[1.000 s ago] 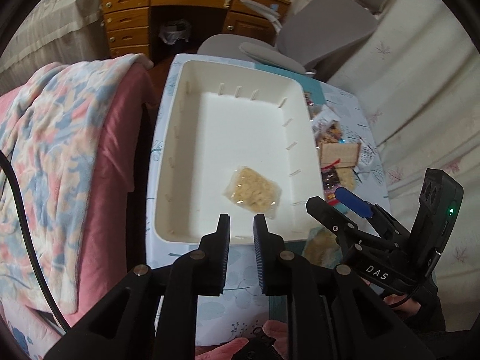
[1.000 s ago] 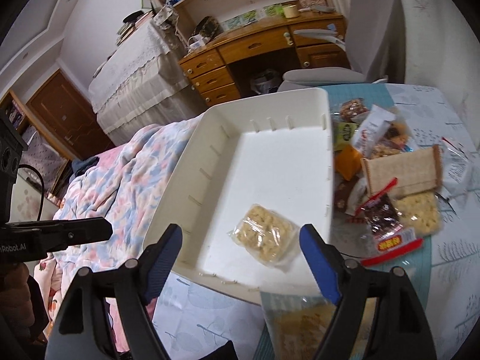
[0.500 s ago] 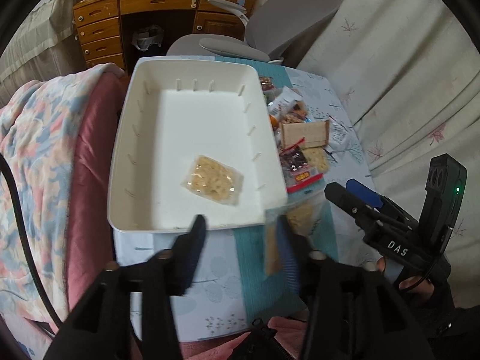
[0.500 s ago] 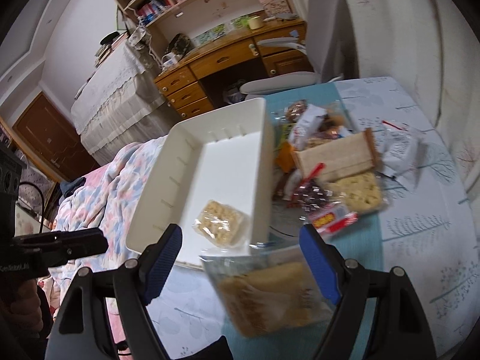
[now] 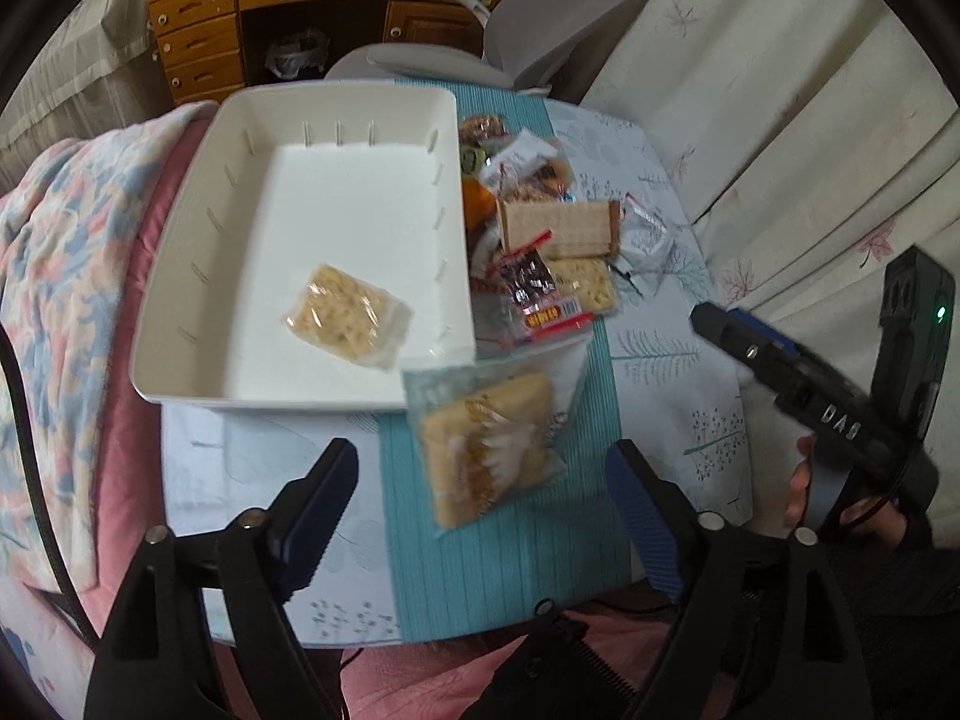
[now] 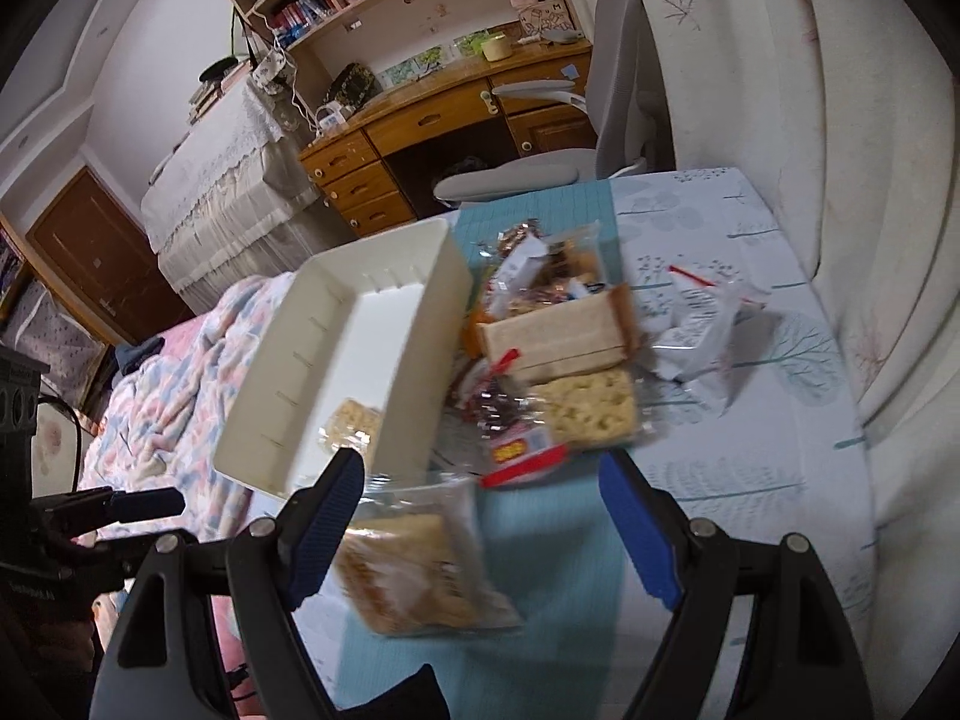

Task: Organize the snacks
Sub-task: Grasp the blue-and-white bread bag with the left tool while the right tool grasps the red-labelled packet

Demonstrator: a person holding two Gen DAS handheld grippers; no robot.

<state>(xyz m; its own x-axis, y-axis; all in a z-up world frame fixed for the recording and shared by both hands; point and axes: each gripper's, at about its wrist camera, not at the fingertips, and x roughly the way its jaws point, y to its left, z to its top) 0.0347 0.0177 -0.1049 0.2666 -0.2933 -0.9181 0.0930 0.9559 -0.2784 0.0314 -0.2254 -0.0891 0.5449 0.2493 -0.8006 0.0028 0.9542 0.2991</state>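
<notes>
A white bin [image 5: 180, 276] [image 6: 414, 354] on the table holds one clear-wrapped crispy bar [image 5: 348, 315] [image 6: 354, 423]. A second wrapped bar [image 5: 486, 447] [image 6: 408, 564] lies on the teal runner just in front of the bin. A pile of snack packs [image 5: 552, 246] [image 6: 558, 348] lies to the right of the bin. My left gripper [image 5: 480, 516] is open and empty, its fingers either side of the second bar and nearer me. My right gripper [image 6: 480, 528] is open and empty, just right of that bar; it also shows in the left wrist view [image 5: 750, 342].
A flowered blanket [image 5: 54, 276] [image 6: 168, 360] lies over a pink seat left of the table. A grey office chair [image 5: 540, 18] and a wooden desk [image 5: 312, 6] stand beyond the table. Curtains [image 5: 780, 120] hang along the right side.
My left gripper has gone from shut to wide open and drawn back and right from the bin. My right gripper has swung right. The second bar now lies between my left fingers.
</notes>
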